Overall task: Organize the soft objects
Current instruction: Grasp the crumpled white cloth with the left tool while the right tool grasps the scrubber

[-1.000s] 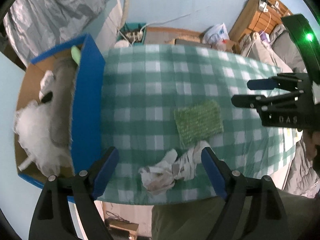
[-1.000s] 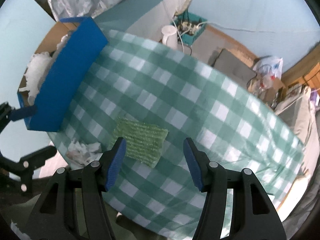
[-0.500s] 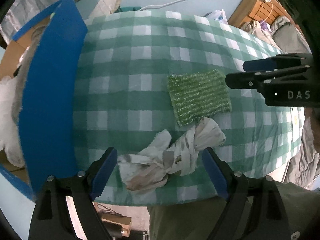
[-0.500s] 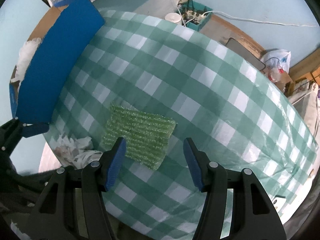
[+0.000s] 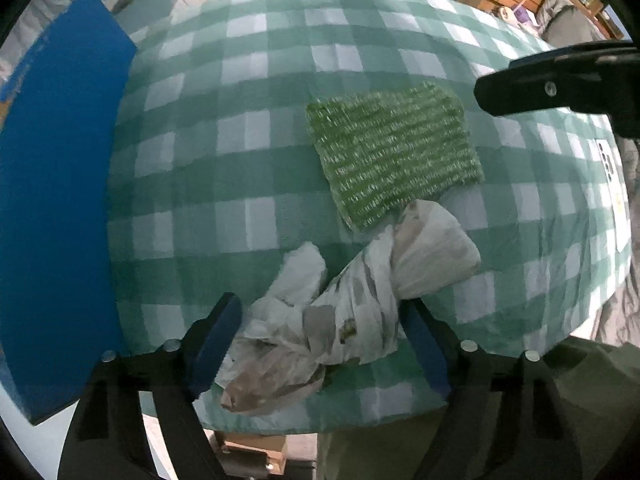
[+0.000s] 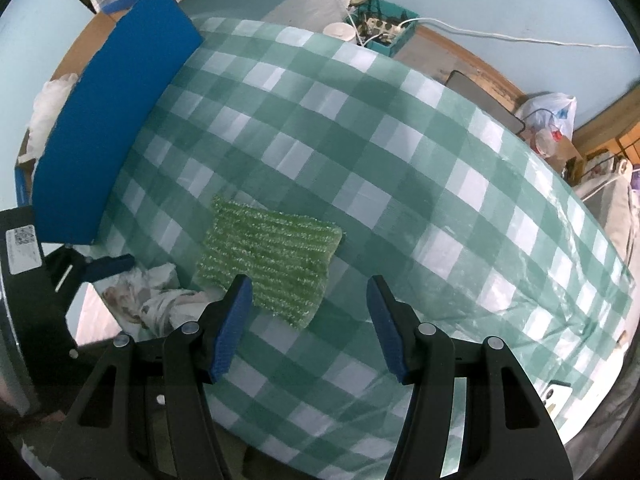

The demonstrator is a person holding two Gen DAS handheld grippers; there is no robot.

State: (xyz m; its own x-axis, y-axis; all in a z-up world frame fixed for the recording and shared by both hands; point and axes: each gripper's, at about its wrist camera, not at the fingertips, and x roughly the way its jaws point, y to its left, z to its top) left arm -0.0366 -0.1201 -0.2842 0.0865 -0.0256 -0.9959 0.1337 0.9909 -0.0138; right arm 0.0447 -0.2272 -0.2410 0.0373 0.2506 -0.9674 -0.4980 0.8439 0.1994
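A crumpled white plastic bag (image 5: 344, 308) lies at the near edge of the green checked table (image 5: 240, 160). My left gripper (image 5: 320, 328) is open, its jaws on either side of the bag, low over it. A green knitted cloth (image 5: 394, 156) lies flat just beyond the bag, touching it. In the right wrist view the cloth (image 6: 272, 256) lies just ahead of my right gripper (image 6: 310, 312), which is open and empty, its left finger over the cloth's near corner. The bag (image 6: 152, 292) and the left gripper (image 6: 108, 266) show at the left.
A blue-sided cardboard box (image 5: 60, 200) stands at the table's left end; white fluffy stuffing (image 6: 52, 100) shows inside it. A phone (image 6: 558, 398) lies near the table's right front edge. Beyond the table are a power strip box (image 6: 380, 32) and a plastic bag (image 6: 548, 120) on the floor.
My left gripper has dropped and moved forward, so the bag now sits between its jaws. My right gripper has come lower and closer to the green cloth.
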